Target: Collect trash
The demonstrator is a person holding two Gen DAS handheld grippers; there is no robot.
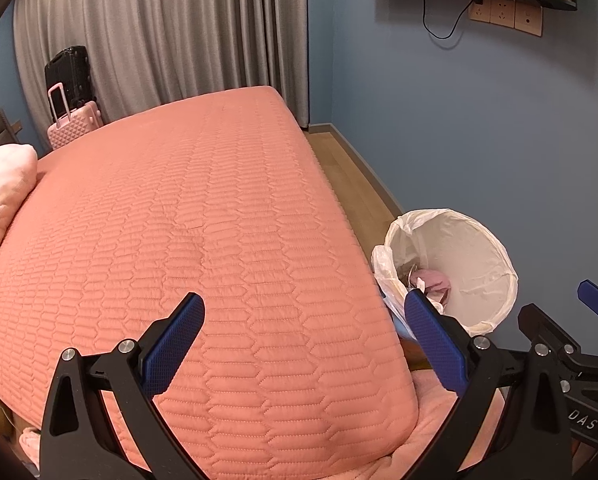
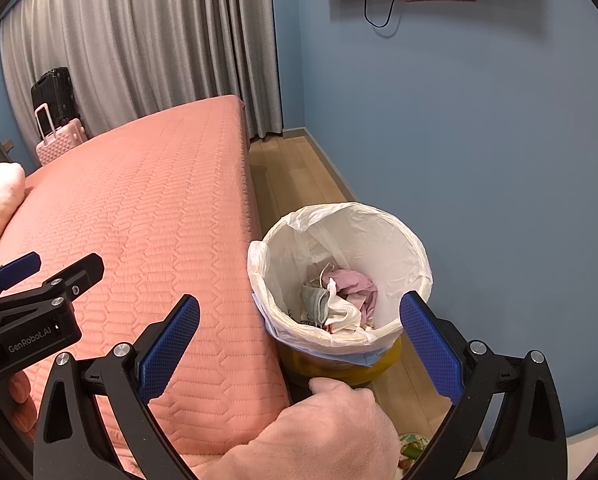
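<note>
**Hovering empty-handed beside a part-filled bin**

Standing at the foot of the bed, I see both claws held wide apart with nothing between their blue pads; the left gripper (image 1: 303,340) hangs over the corner of the salmon quilted bed (image 1: 203,216), and the right gripper (image 2: 299,344) is poised just above and in front of the trash bin (image 2: 415,248), which sits on the wooden floor (image 2: 299,168) tight against the bed's side, near the blue wall (image 2: 479,140). Inside its white liner lies the trash (image 2: 339,296): a grey face mask, crumpled white tissue and something pink (the rest is too jumbled to name). The bed top shows no litter that I can make out, so my guess is that the gathering here is nearly done; a small colourful scrap (image 2: 411,446) on the floor at the lower edge may still be waiting, though I cannot tell what it is.

What might go wrong: the liner's rim is loose and rumpled on the bed side; a pad catching it could drag the bag off the yellow bin or tip the bin over; the person's hand (image 2: 331,420) is low beside the bin too.

Readable writing: "GenRobot.AI" on the left tool's body in the right view; "DAS" on the right tool in the left view.
</note>
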